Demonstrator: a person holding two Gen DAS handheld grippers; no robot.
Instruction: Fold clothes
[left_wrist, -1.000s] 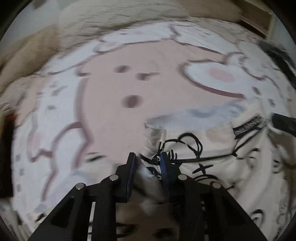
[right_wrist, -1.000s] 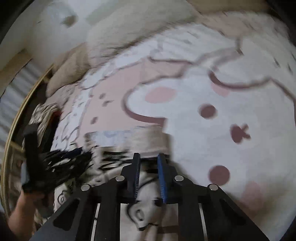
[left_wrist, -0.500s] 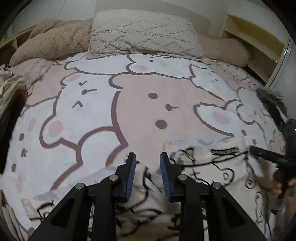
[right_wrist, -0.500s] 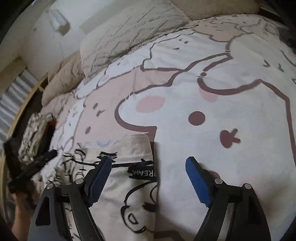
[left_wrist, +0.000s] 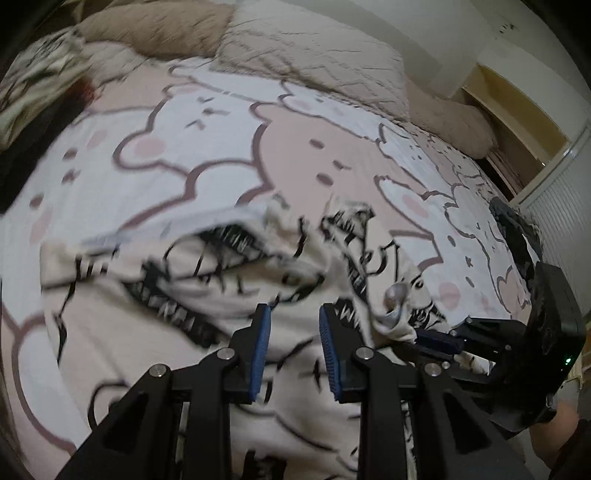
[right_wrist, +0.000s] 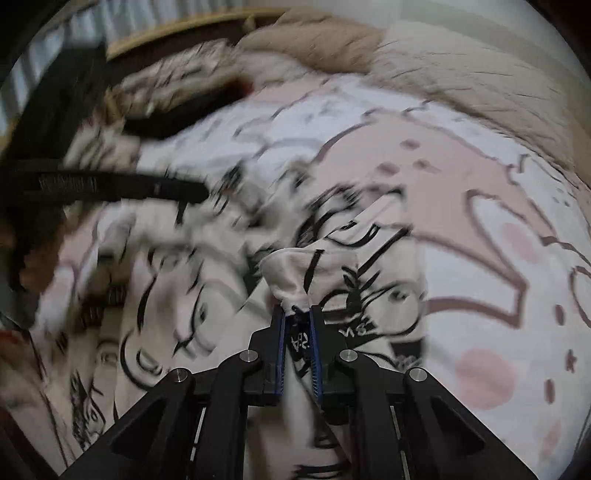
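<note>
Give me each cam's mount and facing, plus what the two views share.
Left wrist: on the left gripper, angled down the bed toward the pillows; right gripper at right.
Right wrist: on the right gripper, its jaws closing on a bunch of the printed garment; left gripper's finger at left.
Shared: garment, cartoon bedspread.

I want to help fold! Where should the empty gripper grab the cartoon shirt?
Judging from its pose, the left hand-held gripper should pinch the loose raised edge of the shirt, coming down from above. That edge stands up off the bedsheet, opposite the bunched corner the right hand-held gripper is closing on.
</note>
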